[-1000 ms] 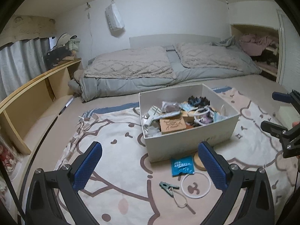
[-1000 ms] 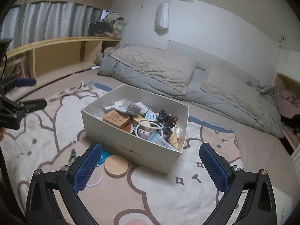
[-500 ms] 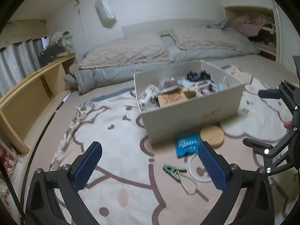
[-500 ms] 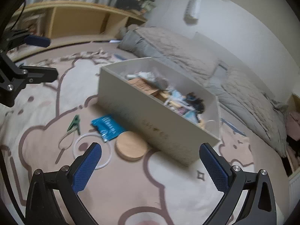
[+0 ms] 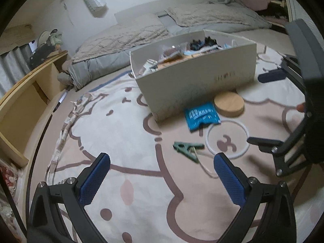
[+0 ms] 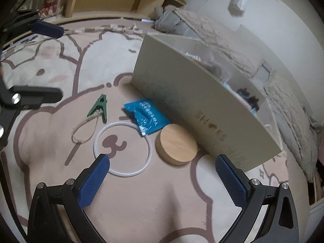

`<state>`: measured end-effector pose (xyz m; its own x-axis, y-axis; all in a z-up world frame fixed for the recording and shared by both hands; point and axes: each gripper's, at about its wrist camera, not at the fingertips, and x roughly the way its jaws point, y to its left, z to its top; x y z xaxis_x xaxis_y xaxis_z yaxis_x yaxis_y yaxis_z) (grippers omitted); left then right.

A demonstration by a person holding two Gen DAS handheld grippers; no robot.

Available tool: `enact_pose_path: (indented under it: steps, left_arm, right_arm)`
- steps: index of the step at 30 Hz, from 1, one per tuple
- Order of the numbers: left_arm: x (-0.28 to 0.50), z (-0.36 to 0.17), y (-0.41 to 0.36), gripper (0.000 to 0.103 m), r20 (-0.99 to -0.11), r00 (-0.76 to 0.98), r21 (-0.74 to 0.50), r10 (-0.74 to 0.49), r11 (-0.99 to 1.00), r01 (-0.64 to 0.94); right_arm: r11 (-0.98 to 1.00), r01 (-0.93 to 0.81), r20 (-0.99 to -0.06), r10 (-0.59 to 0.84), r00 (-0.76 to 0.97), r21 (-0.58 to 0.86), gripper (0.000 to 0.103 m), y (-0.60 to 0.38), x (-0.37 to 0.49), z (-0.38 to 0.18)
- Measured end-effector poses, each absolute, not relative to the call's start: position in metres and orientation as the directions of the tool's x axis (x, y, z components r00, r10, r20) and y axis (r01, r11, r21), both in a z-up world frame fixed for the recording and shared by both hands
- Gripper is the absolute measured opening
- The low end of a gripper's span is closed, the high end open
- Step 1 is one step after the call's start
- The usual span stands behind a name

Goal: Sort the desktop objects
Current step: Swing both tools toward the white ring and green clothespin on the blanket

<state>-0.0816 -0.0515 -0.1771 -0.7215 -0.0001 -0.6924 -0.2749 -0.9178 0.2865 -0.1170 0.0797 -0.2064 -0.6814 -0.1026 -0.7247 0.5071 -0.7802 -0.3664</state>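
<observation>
A white box [image 5: 194, 77] [image 6: 194, 93] full of small items stands on the cartoon rug. In front of it lie a blue packet [image 5: 201, 115] [image 6: 148, 115], a round wooden lid [image 5: 228, 104] [image 6: 175, 146], a white ring [image 5: 227, 139] [image 6: 122, 148] and a green clothespin [image 5: 187, 148] [image 6: 98, 107] with a beige loop [image 6: 85, 130]. My left gripper [image 5: 162, 179] is open and empty, low over the rug just short of the clothespin. My right gripper [image 6: 162, 179] is open and empty, low over the ring and lid.
A bed with grey and beige covers [image 5: 141, 34] runs behind the box. A wooden shelf unit [image 5: 24, 93] lines the left side. The rug's fringed edge [image 5: 64, 121] lies left of the items.
Both grippers have dropped and come closer to the loose items in front of the box. Both stay open.
</observation>
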Motion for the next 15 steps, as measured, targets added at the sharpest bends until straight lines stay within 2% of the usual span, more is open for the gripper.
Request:
enact_pose_path:
  steps: [15]
  left_arm:
    - [-0.086, -0.186, -0.054, 0.103, -0.735, -0.678, 0.249, 0.005, -0.928, -0.277]
  right_arm:
    - [-0.842, 0.479, -0.832, -0.069, -0.55, -0.247, 0.103, 0.092, -0.14, -0.23]
